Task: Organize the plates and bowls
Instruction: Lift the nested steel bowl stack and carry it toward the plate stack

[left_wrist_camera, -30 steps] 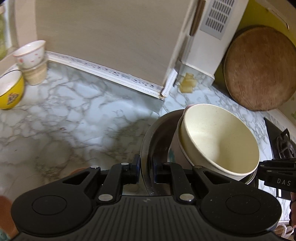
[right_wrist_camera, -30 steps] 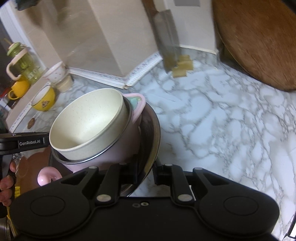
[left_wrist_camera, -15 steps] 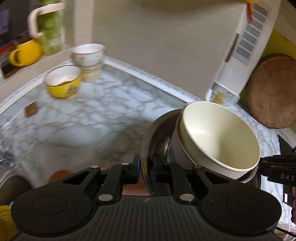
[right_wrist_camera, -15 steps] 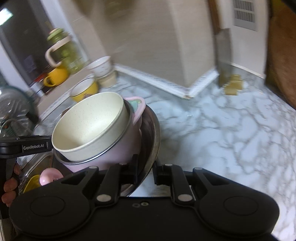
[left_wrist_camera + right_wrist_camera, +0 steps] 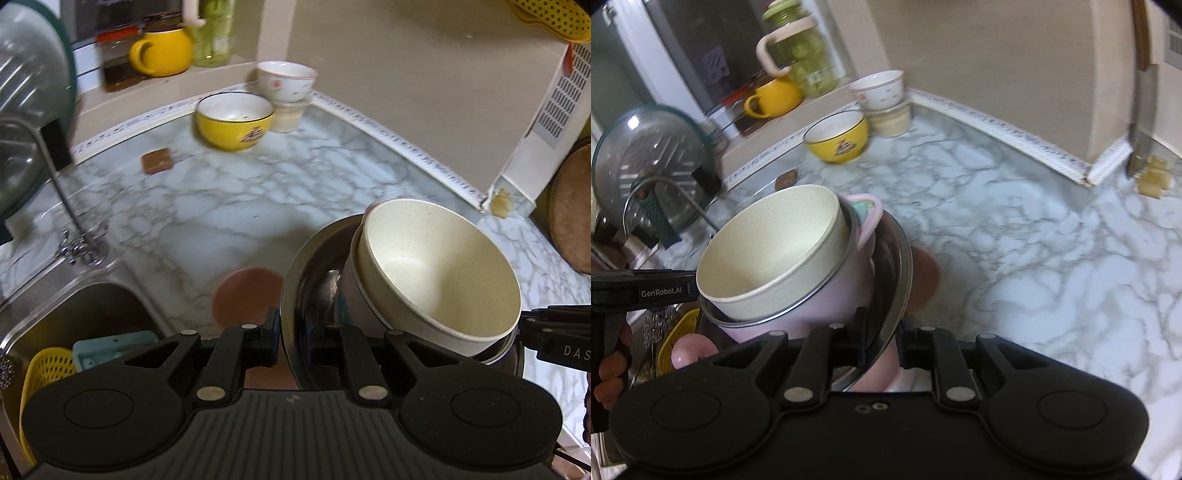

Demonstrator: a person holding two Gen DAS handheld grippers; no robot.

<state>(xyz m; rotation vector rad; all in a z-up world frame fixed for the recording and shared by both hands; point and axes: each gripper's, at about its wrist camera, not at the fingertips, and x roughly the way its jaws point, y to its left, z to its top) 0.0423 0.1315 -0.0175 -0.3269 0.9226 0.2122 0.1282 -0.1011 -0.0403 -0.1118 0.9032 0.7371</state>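
A steel bowl [image 5: 314, 258] [image 5: 901, 266] hangs tilted above the marble counter, held by its rim from both sides. My left gripper [image 5: 290, 338] is shut on its near rim, and my right gripper [image 5: 881, 343] is shut on the opposite rim. Inside it sits a pink handled pot [image 5: 834, 295], and a cream speckled bowl [image 5: 439, 273] [image 5: 772, 254] is nested in that pot. A yellow bowl [image 5: 234, 120] [image 5: 838, 138] stands at the counter's back. A white flowered bowl [image 5: 286, 81] [image 5: 879, 88] is stacked on a beige cup beside it.
A sink [image 5: 74, 314] with a yellow strainer and a teal item lies lower left, a tap [image 5: 55, 177] above it. A glass lid [image 5: 650, 162], yellow mug [image 5: 162, 51] and green jar stand on the ledge. A round wooden board [image 5: 572, 214] leans right. A knife [image 5: 1143, 122] hangs on the wall.
Both grippers have carried the bowl stack leftward along the counter. The sink, tap and ledge items have come into view, and the wooden board has slid towards the right edge.
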